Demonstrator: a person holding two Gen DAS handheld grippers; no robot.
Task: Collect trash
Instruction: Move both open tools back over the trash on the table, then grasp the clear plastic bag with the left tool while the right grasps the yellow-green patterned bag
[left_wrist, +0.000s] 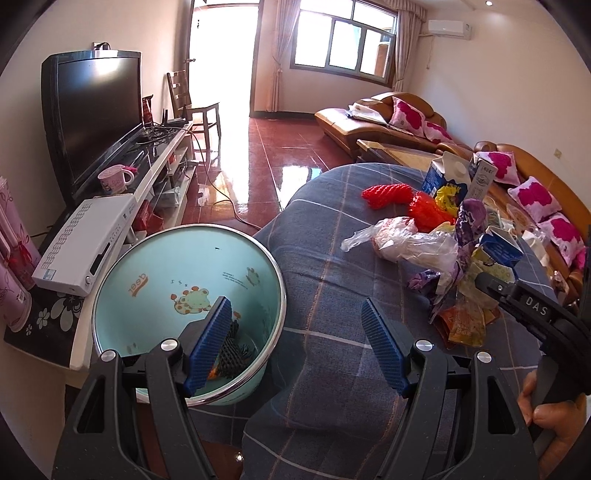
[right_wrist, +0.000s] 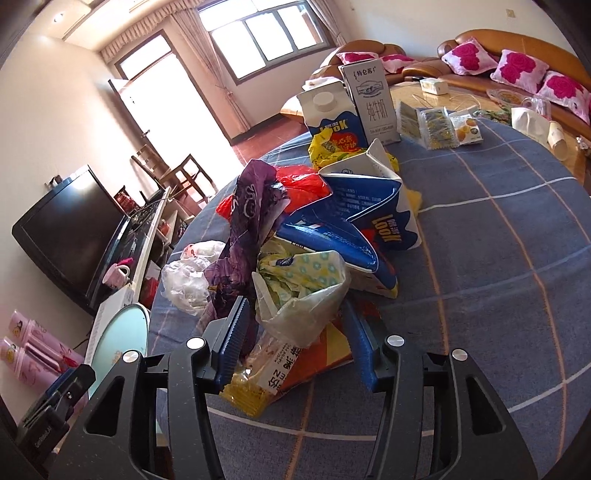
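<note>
Left gripper (left_wrist: 295, 347) spread empty beside teal trash bin (left_wrist: 258, 258); right gripper (right_wrist: 295, 350) parted astride crinkled tissue wrapper (right_wrist: 306, 295), grip unclear.

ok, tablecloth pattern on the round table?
The tablecloth is dark blue-grey with a wide grid of thin white and orange lines; clearest in the right wrist view.

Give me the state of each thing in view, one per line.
Left claw: open, empty, over the bin's edge.
Right claw: open around a crumpled wrapper.
Bin: upright, some trash inside.
Blue carton: crushed, lying down.
White milk carton: upright.
Clear bag: crumpled on the table.
</note>
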